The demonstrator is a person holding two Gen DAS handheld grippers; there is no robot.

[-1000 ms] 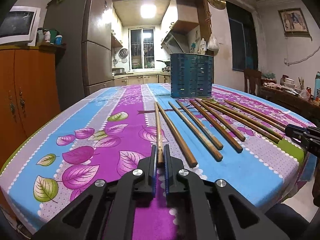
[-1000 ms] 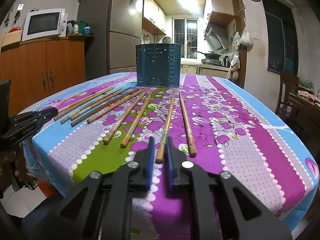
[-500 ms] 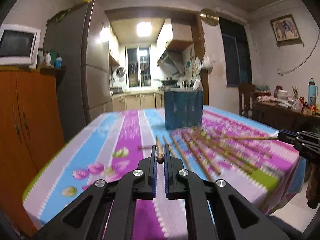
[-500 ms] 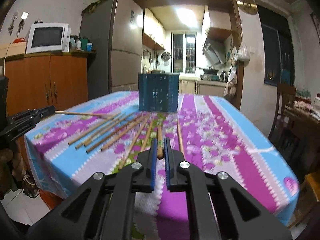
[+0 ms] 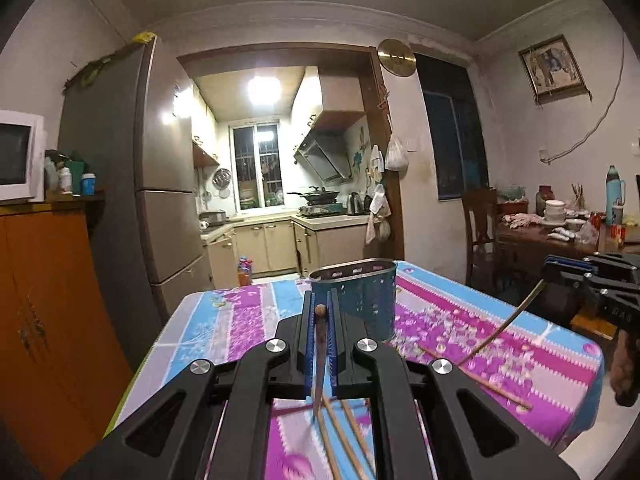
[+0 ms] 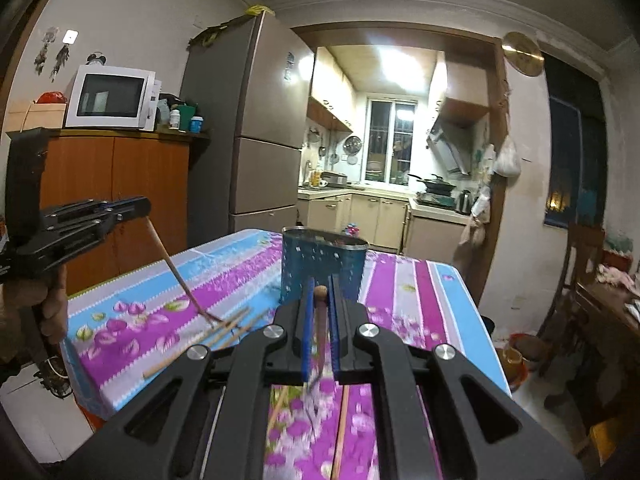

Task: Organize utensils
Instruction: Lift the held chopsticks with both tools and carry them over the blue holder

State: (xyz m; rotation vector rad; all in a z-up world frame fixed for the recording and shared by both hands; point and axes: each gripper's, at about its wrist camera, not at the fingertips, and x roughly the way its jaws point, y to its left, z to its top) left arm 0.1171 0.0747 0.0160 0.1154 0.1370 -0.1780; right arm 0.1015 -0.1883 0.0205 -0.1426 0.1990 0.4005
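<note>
- The left gripper [image 5: 319, 316] was pinching one wooden chopstick [image 5: 318, 360] by its thick end, the tip hanging down, probably so it could drop point-first.
- The right gripper [image 6: 319, 296] was clamped likewise on a second chopstick [image 6: 321, 344].
- Both were held above the floral tablecloth [image 6: 416, 280], short of the blue perforated utensil holder [image 6: 322, 268], likely their destination.
- The remaining chopsticks [image 6: 236, 326] lay loose on the cloth below.

We lift both chopsticks off the table [image 5: 560, 364]. The left gripper [image 5: 319, 312] and the right gripper [image 6: 320, 292] are higher now, and each chopstick [image 5: 319, 360] [image 6: 320, 332] hangs down from its squeezed fingers, no longer lying flat.
</note>
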